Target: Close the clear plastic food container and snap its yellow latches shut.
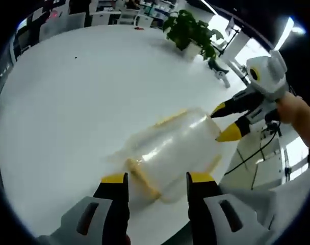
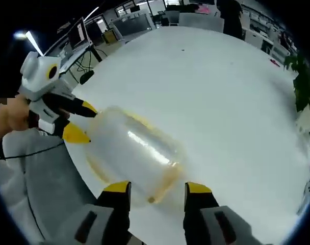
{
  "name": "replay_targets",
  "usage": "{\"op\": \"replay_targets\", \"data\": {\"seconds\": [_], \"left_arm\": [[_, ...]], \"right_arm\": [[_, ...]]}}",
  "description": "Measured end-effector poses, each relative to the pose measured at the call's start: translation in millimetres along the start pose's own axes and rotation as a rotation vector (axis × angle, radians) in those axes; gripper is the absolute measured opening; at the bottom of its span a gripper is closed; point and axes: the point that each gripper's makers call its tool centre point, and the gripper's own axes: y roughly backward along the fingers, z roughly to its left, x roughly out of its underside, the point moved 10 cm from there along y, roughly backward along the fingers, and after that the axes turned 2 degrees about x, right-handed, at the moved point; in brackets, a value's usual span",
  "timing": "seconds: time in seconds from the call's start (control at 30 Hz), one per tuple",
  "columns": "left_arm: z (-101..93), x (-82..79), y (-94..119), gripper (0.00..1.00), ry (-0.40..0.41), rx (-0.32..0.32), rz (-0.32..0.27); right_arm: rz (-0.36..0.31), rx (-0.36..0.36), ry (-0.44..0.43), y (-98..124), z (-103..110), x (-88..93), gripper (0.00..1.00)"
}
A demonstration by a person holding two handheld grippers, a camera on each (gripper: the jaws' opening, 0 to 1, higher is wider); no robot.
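The clear plastic food container (image 1: 170,148) lies on its side on the white table (image 1: 73,102), just below centre in the left gripper view, its yellow latches (image 1: 142,177) showing along the near edge; the left gripper (image 1: 157,186) rises from the bottom of the frame with jaws spread apart, holding nothing, the container just beyond them. At the right of that frame the right gripper (image 1: 224,122) has its yellow tips parted and touching the container's far end. In the right gripper view the container (image 2: 134,153) sits lower centre; a potted plant (image 1: 190,33) stands upper right.
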Motion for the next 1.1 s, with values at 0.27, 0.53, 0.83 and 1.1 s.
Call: {"op": "replay_targets", "data": {"seconds": [0.27, 0.53, 0.83, 1.1], "left_arm": [[-4.0, -2.7, -3.2, 0.41, -0.006, -0.029, 0.023], [-6.2, -2.8, -5.3, 0.40, 0.024, -0.045, 0.011], [-4.4, -2.1, -11.5, 0.38, 0.077, -0.030, -0.003], [-1.3, -3.2, -8.0, 0.38, 0.083, -0.029, 0.010]], "right_arm": [[0.023, -0.008, -0.001, -4.5, 6.0, -8.5, 0.39], [0.034, 0.001, -0.015, -4.5, 8.0, -8.9, 0.38], [0.030, -0.027, -0.091, -6.6, 7.1, -9.5, 0.39], [0.011, -0.065, -0.126, -5.9, 8.4, -9.6, 0.40]]}}
